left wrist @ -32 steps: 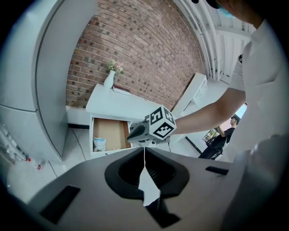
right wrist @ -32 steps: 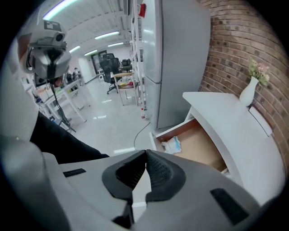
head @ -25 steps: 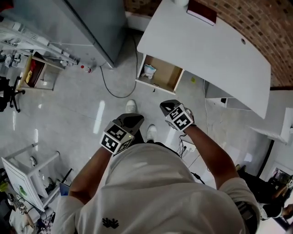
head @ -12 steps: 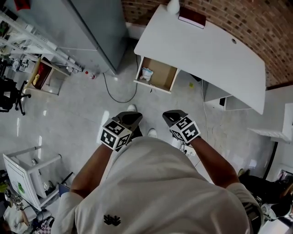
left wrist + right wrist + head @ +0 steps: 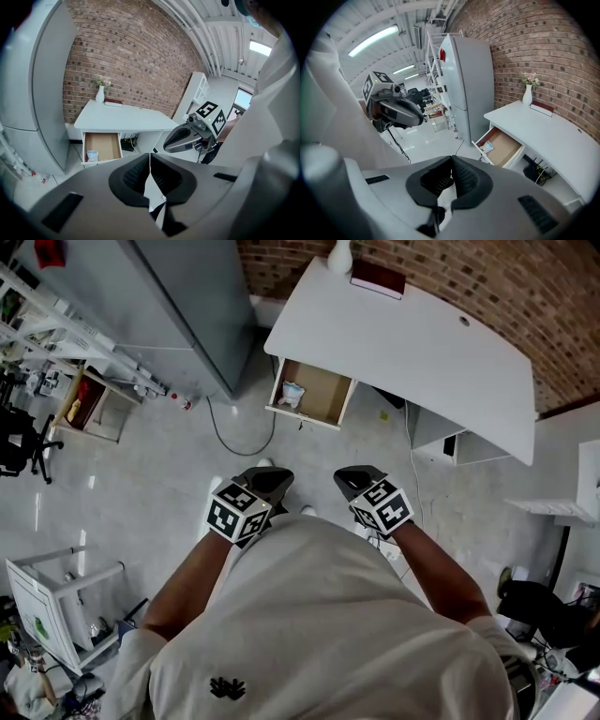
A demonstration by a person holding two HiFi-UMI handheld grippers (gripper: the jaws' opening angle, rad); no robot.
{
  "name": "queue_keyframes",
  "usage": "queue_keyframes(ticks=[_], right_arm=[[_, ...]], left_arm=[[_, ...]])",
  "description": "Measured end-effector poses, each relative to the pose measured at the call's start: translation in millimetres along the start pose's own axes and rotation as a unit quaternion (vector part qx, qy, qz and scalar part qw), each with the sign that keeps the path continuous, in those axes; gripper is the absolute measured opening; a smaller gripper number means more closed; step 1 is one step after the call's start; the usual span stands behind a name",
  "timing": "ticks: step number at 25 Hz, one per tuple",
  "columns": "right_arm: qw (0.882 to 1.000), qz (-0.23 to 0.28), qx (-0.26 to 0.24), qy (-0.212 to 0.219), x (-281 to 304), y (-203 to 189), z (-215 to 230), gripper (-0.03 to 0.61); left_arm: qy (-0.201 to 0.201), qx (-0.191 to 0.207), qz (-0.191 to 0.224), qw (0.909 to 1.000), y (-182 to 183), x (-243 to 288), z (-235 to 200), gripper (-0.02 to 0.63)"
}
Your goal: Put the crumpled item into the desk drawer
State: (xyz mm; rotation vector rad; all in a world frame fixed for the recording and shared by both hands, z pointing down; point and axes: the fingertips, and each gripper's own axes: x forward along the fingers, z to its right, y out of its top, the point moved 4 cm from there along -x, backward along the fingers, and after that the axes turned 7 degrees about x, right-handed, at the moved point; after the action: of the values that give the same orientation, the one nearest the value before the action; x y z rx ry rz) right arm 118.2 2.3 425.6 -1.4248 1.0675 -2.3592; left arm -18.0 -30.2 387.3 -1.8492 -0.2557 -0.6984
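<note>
Left gripper (image 5: pixel 270 476) and right gripper (image 5: pixel 351 476), jaws pressed together and empty, sit farther back from the drawer (image 5: pixel 324 396) ahead, which holds the crumpled item (image 5: pixel 292 394).

The person is drawing back from the desk (image 5: pixel 403 343), which is shrinking and sliding towards the top of the head view. Its open drawer (image 5: pixel 323 399), with the crumpled item (image 5: pixel 292 394) inside, is drifting left and farther off. The vase (image 5: pixel 339 257) and the red book (image 5: pixel 377 279) at the desk's far edge are coming fully into sight. The right gripper (image 5: pixel 349 476) is sinking closer to the body, levelling with the left gripper (image 5: pixel 270 478).
</note>
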Motion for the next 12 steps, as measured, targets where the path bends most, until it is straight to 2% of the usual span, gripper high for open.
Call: queue_keyframes(ticks=[12], right_arm=[[1.000,0.023,-0.008,0.004,-20.1,-6.8,-18.2,0.029]], left_arm=[[0.010,0.013,0.002,0.9999,-5.0,-5.0,21.2,0.025]])
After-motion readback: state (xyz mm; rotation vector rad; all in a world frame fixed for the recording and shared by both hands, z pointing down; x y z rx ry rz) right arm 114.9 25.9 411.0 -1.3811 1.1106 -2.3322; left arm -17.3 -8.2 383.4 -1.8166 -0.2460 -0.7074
